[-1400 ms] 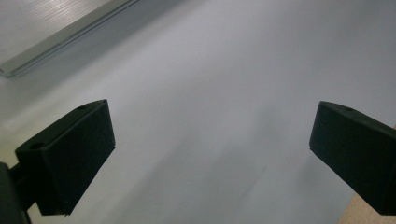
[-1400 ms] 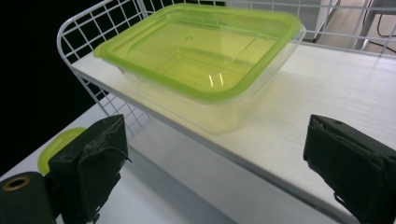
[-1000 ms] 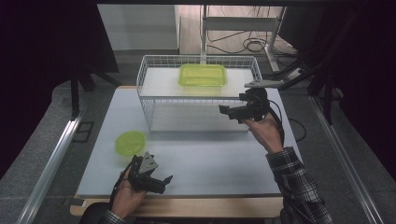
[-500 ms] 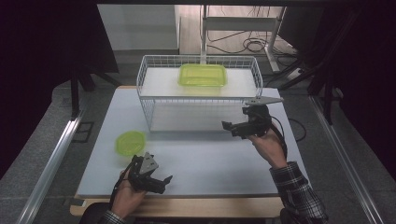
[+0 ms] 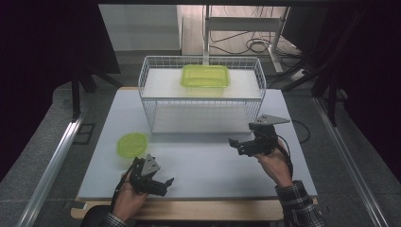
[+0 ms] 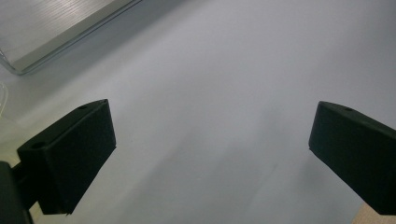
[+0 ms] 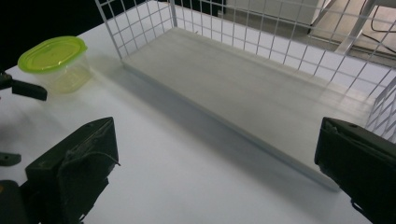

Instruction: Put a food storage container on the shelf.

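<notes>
A small round tub with a green lid stands on the white table at the left. A yellow-green rectangular container rests on the top level of a white wire rack. My left gripper lies low near the table's front edge, just in front of the round tub, jaws wide open over bare table. My right gripper hovers before the rack's right end, open and holding nothing, and faces the rack's lower shelf.
Aluminium rails run along both sides of the table. Cables lie on the floor behind the rack. In the right gripper view a tip of the left gripper reaches in from the left edge.
My right gripper has come down and toward the person, from beside the rack's upper right to low over the table in front of it. The left gripper has stayed still.
</notes>
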Motion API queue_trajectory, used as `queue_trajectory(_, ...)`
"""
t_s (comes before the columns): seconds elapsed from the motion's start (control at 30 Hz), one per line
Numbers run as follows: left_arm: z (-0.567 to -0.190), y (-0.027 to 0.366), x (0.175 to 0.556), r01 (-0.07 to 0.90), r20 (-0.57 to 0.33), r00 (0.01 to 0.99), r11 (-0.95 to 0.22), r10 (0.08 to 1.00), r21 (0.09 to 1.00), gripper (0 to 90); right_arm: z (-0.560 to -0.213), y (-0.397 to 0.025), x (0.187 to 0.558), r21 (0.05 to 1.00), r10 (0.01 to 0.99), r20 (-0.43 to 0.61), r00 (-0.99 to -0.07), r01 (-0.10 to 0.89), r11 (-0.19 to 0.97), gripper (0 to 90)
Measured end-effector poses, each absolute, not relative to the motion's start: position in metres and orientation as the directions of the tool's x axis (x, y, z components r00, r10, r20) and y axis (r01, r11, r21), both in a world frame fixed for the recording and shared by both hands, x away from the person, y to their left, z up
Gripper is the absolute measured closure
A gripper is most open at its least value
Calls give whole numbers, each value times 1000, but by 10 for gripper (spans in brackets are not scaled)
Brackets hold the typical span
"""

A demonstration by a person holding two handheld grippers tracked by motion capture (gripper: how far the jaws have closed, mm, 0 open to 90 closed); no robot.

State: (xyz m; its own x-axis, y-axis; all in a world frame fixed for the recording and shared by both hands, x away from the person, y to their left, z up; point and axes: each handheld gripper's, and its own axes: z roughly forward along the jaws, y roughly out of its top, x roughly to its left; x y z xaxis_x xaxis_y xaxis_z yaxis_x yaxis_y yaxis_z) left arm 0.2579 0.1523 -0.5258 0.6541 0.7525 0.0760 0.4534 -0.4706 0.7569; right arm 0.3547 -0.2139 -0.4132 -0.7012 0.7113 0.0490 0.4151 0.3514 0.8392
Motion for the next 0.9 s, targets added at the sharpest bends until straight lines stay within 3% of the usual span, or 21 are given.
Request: queue_trajectory(0.9, -527, 151, 257, 450, 90, 661, -489, 745, 747, 7, -483, -222, 321, 807, 700, 35, -713, 433, 401, 1)
